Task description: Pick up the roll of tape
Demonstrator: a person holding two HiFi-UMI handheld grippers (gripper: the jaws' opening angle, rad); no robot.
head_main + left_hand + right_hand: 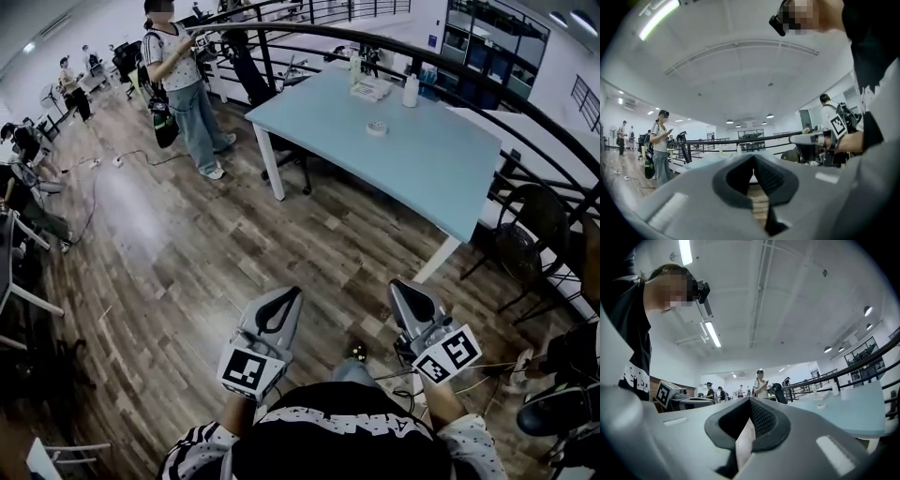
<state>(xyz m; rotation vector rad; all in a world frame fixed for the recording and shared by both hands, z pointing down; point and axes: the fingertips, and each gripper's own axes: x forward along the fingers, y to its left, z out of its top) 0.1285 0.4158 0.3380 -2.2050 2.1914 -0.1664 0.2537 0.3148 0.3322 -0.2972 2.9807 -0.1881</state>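
Held the left gripper (289, 292) and the right gripper (398, 284) low over the wooden floor (169, 253), short of the light-blue table (441, 178). Showed both sets of jaws pressed tip to tip, nothing caught between. Spotted the roll of tape (376, 127) lying flat on the tabletop, well apart from both, white bottles (410, 91) just beyond it.
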